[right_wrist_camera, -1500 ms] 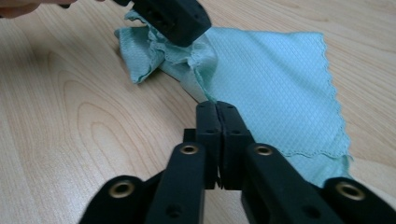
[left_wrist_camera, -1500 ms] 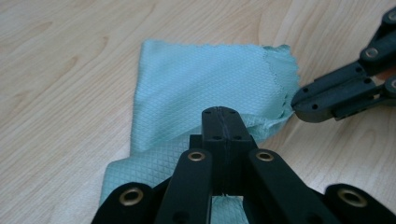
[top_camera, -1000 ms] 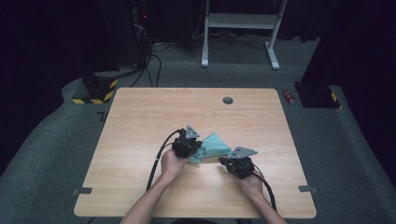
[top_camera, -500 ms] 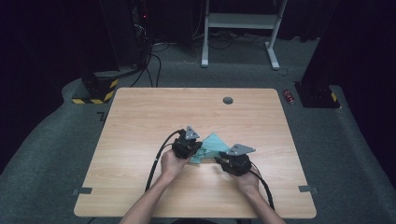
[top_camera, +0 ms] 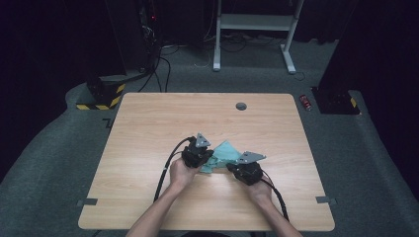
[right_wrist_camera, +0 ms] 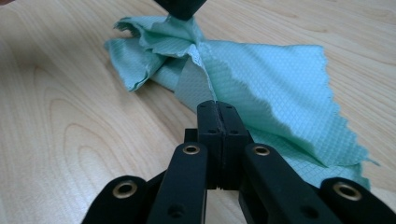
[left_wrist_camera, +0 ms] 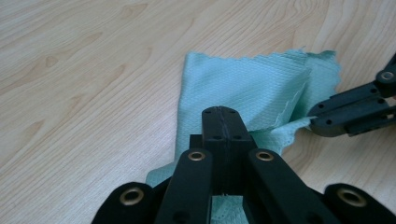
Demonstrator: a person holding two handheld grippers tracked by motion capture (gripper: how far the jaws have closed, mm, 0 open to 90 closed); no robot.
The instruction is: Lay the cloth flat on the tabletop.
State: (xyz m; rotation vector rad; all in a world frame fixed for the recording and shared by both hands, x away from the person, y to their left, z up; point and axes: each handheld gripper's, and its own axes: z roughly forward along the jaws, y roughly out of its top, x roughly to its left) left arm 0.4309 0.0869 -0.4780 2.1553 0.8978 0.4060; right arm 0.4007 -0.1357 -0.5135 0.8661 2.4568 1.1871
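Observation:
A teal textured cloth (top_camera: 226, 152) lies crumpled and partly folded on the wooden table (top_camera: 148, 128), near the front middle. My left gripper (top_camera: 206, 161) is shut on its left part; in the left gripper view the closed pads (left_wrist_camera: 219, 116) pinch a fold of the cloth (left_wrist_camera: 247, 88). My right gripper (top_camera: 231, 168) is shut on the cloth's near right edge, and its closed tips (right_wrist_camera: 217, 108) bite a raised fold of the cloth (right_wrist_camera: 280, 88). Each gripper view shows the other gripper holding the cloth: the right gripper (left_wrist_camera: 317, 122) and the left gripper (right_wrist_camera: 181, 9).
A round grommet hole (top_camera: 240, 105) sits near the table's far edge. On the floor are a small red object (top_camera: 306, 102) at the right, a yellow-black striped base (top_camera: 99, 98) at the left, and white desk legs (top_camera: 217, 44) behind. Cables trail from both grippers toward the front edge.
My right gripper has shifted slightly left, closer to the left gripper, bunching the cloth between them. The left gripper has barely moved.

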